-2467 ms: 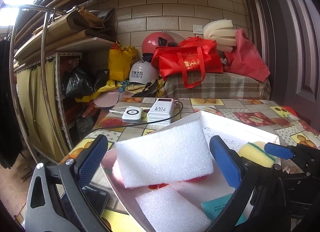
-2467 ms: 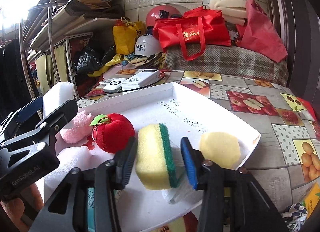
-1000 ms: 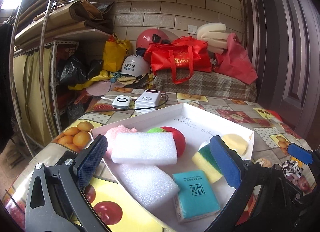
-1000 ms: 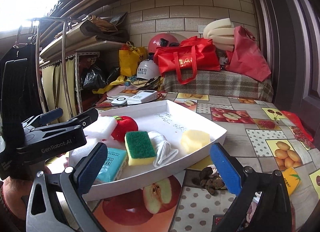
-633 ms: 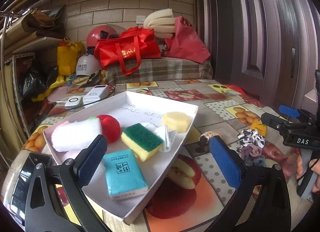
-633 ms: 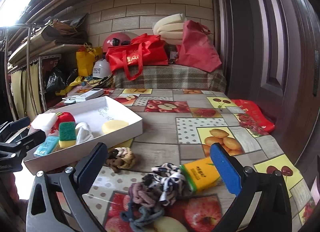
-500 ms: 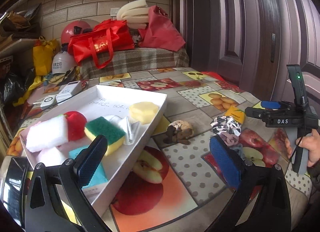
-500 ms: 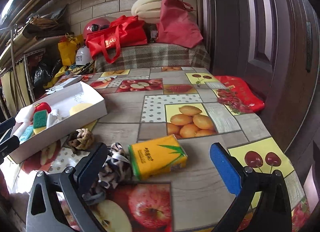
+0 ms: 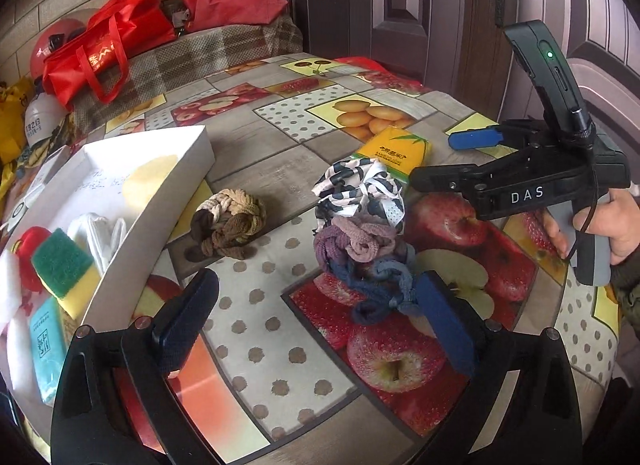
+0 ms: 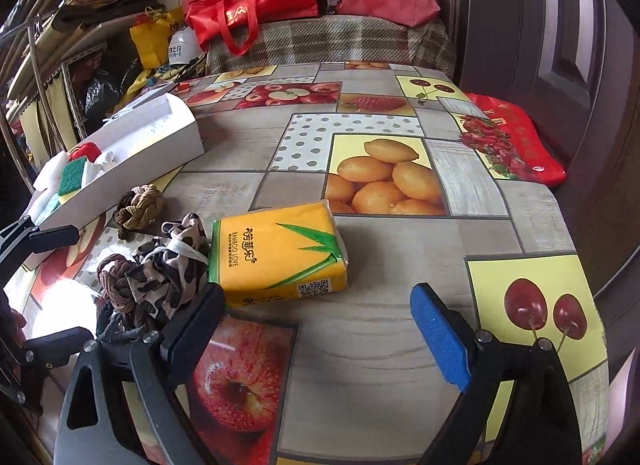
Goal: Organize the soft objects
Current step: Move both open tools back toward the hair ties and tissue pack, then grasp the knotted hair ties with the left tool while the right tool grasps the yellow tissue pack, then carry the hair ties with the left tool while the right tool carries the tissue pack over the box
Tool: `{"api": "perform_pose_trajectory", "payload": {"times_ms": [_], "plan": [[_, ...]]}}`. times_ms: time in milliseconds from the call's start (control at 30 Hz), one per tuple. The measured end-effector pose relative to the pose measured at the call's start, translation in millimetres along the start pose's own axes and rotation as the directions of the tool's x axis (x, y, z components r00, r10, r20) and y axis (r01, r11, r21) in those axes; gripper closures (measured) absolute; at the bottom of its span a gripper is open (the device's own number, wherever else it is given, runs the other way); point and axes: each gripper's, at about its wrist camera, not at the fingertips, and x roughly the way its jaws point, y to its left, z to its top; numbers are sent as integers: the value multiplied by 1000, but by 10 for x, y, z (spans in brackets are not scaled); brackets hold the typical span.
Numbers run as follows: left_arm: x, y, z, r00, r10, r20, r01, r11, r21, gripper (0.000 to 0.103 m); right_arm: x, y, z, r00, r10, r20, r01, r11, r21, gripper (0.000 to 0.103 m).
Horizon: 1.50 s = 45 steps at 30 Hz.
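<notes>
At centre frame of the left wrist view, a soft, light heap of scrunchies (image 9: 360,237) between white tray (image 9: 160,189) and yellow tissue pack (image 9: 394,151), best pinched mid-bundle, both the left gripper (image 9: 316,329) and the right gripper (image 10: 320,329) wide, jaws just narrowing slightly, nothing between them.

A fruit-patterned cloth covers the worktop (image 10: 380,345). At its far edge, a red tote bag (image 10: 248,9) rests on a plaid-covered bench (image 10: 332,41). A white helmet (image 10: 182,49) and yellow bag (image 10: 150,39) sit far left; a dark door (image 9: 440,5) stands right.
</notes>
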Motion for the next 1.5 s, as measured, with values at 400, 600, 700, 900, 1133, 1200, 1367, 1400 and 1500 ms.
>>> {"api": "perform_pose_trajectory", "payload": {"times_ms": [400,600,700,900,1133,1200,1367,1400,1500], "plan": [[364,-18,154,992,-54,-118,50,998,-31,35,312,124,204,996,47,-77,-52,996,-71,29],[330,38,142,992,-80,-94,73,995,-68,66,290,85,197,998,4,-65,-8,999,-53,30],[311,47,140,993,-81,-83,75,994,-75,71,231,-66,200,999,12,-36,-11,1000,27,30],[-11,41,112,996,-51,78,55,997,-61,74,37,-277,173,998,1,61,-10,989,148,30],[-435,49,19,956,51,288,-36,998,-56,74,-312,-143,41,980,-66,187,38,988,149,30],[-502,100,1,942,105,319,-85,993,-77,74,-435,-44,-5,961,-127,246,96,986,137,30],[-581,293,-48,922,188,339,-151,980,-133,74,-545,194,-51,941,-141,308,108,987,121,30],[-597,323,-59,917,204,342,-166,976,-139,73,-533,254,-42,943,-128,306,97,989,113,30],[-648,400,-116,905,245,347,-207,968,-145,73,-510,459,-28,946,-94,310,74,994,79,30]]}}
